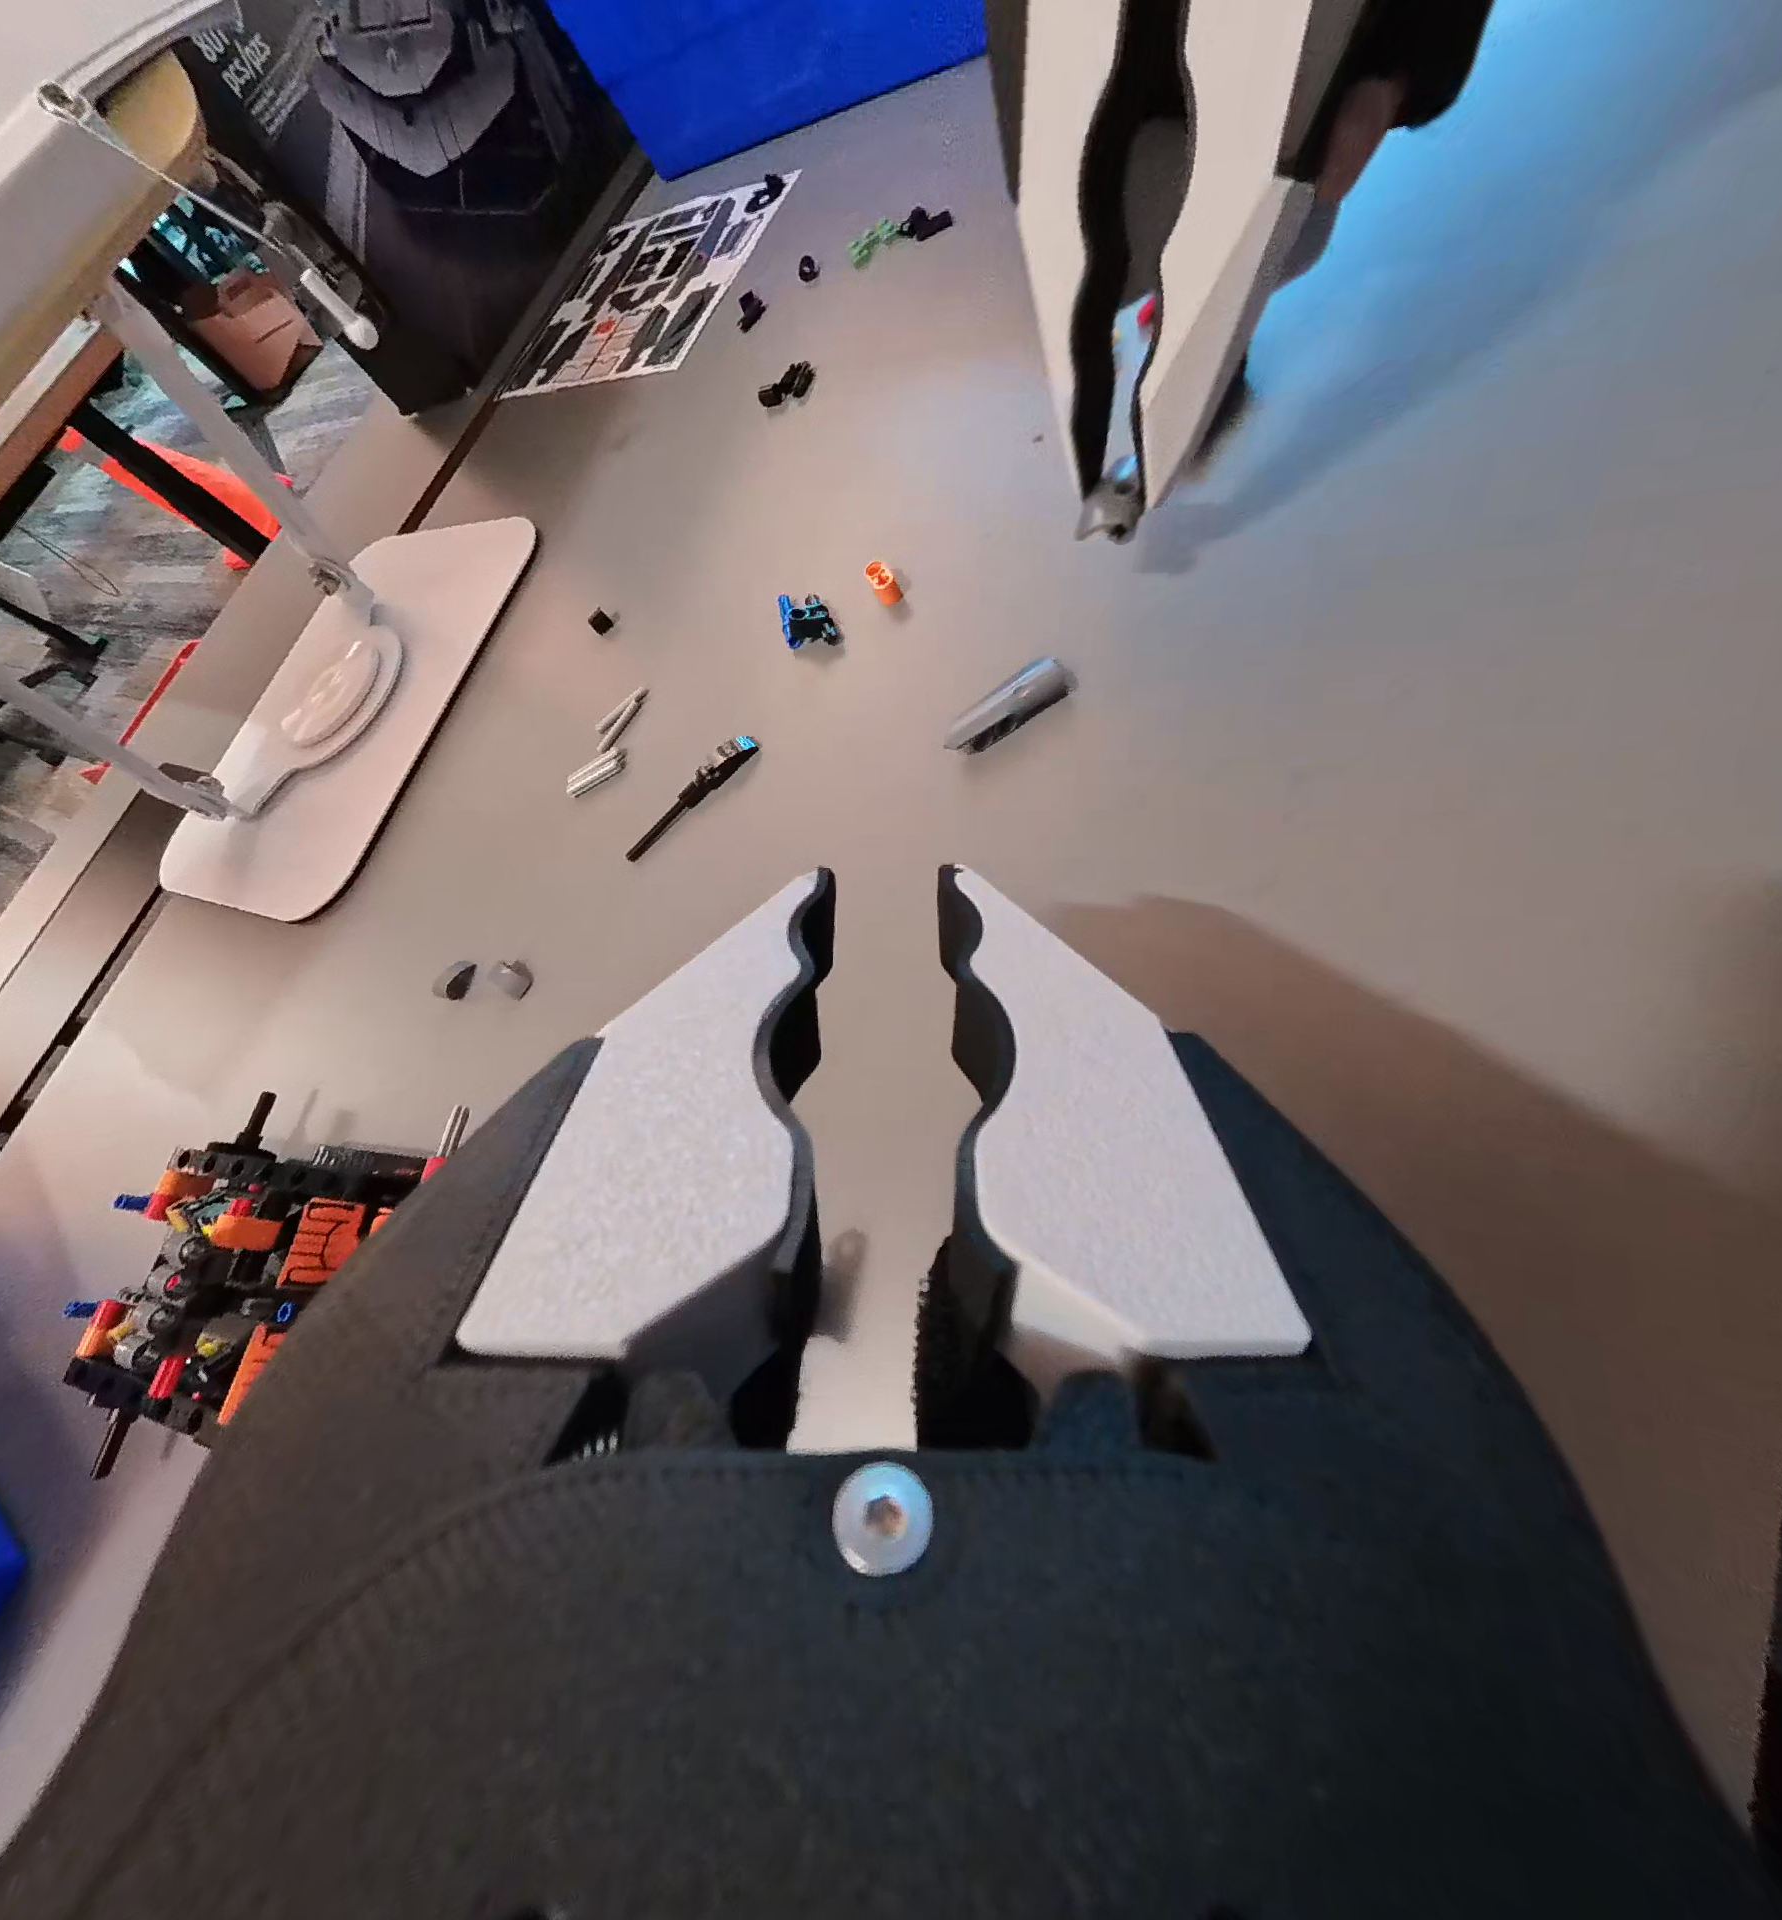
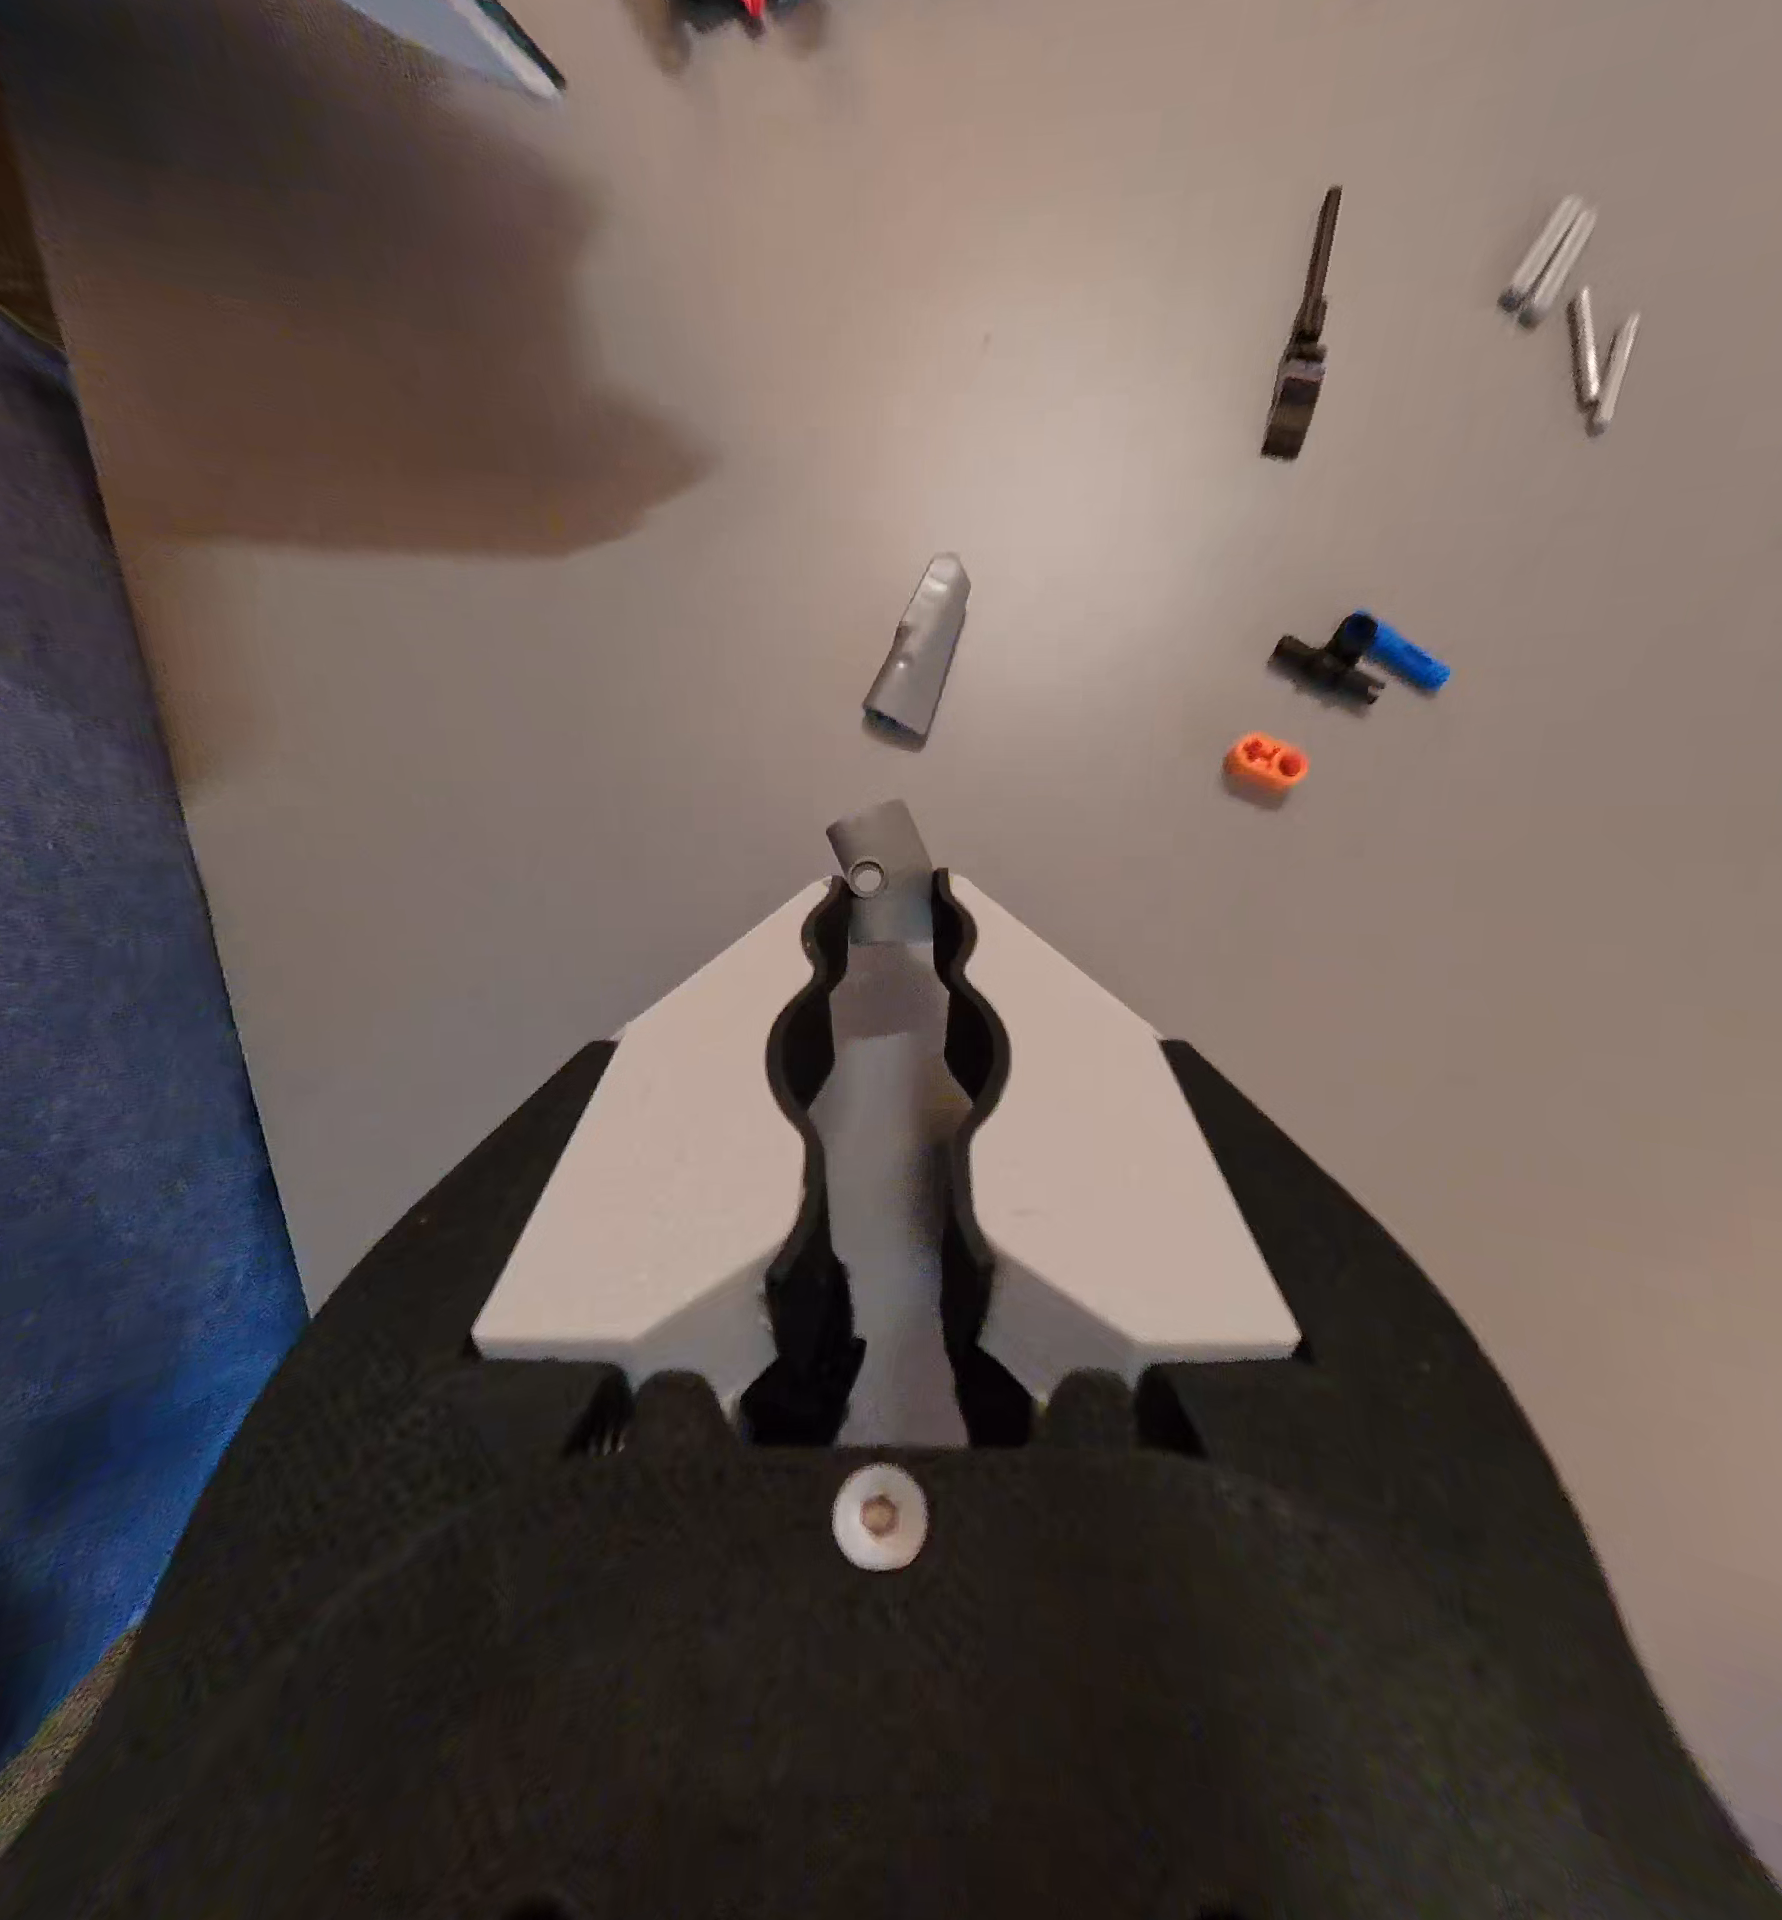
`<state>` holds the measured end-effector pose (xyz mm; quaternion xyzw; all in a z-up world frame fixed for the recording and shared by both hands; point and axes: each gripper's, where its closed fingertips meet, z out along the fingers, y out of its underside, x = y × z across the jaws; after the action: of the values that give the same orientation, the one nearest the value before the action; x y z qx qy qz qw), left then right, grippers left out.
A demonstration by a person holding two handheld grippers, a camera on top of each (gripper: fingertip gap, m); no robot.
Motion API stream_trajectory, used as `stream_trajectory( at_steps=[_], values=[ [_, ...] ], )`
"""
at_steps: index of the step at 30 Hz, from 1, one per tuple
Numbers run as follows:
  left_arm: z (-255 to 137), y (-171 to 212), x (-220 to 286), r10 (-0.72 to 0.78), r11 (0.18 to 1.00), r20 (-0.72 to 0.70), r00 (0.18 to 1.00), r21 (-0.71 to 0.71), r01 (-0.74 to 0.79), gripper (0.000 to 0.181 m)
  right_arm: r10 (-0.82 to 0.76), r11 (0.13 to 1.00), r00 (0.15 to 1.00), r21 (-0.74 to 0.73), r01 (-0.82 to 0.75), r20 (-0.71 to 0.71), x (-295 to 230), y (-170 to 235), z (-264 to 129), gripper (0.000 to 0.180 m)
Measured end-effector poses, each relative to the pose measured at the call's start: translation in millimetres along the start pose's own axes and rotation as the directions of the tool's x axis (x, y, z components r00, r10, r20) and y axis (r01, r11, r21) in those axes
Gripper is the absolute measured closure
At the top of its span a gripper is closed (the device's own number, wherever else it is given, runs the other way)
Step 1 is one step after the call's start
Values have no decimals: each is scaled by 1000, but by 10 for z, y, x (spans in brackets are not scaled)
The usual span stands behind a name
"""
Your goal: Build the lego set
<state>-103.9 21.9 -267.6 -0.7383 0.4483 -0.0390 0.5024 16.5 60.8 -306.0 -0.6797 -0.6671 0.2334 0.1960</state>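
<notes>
Grip first: right hand-held gripper (image 2: 879,878) points down at the counter (image 2: 1074,416), fingers nearly together and clamped on a small grey lego connector (image 2: 874,847) w/ a round hole in its side; the piece sits tilted at the very tips, held above the surface. In the left wrist view that same tool hangs from the top edge, tip low over the counter. Left hand-held gripper (image 1: 885,883) is level-ish, aimed along the counter, jaws parted w/ a clear gap, nothing between them.

Partly built lego assembly (image 1: 212,1278), black frame w/ orange panels plus red and blue pins, sits at the counter's left edge, beside the left tool's body.

Loose parts mid-counter, approx. count:
- 1 grey curved panel (image 2: 918,649), just ahead of the right tips
- 1 orange connector (image 2: 1266,767)
- 1 black-and-blue pin joint (image 2: 1360,660)
- 1 black axle w/ end piece (image 2: 1302,332)
- 4 light grey axles (image 2: 1573,312), in two pairs
- 2 small grey curved bits (image 1: 482,980)
- several black bits farther off; count unclear

Sticker sheet (image 1: 648,291) lies toward the far end, next to a dark box (image 1: 419,156). White lamp base (image 1: 347,717) stands at the left edge.
</notes>
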Motion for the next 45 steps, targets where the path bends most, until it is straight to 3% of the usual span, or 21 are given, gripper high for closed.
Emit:
stream_trajectory(
  at_steps=[19, 28, 38, 41, 45],
  values=[
    [3, 38, 12, 1, 1000, 1, 1000, -23, -1, 163, -50, 997, 999, -58, 48, -22, 5, 114, 220, 162],
    [-23, 43, 5, -8, 1000, -1, 1000, -19, 8, 163, -1, 1000, 1000, 20, 1, 1, 42, 46, 11, 147],
    [49, 61, 86, -3, 999, -33, 999, -43, 1, 163, -15, 1000, 1000, 19, 15, 6, -37, 85, 10, 153],
    [23, 99, 80, -7, 998, -25, 1000, -65, 6, 163, -41, 998, 999, 57, 41, -10, -24, -55, 5, 153],
    [-60, 135, 67, -76, 995, -13, 997, -65, 75, 164, -130, 988, 990, 72, 133, -46, 100, -532, 56, 155]
  ],
)
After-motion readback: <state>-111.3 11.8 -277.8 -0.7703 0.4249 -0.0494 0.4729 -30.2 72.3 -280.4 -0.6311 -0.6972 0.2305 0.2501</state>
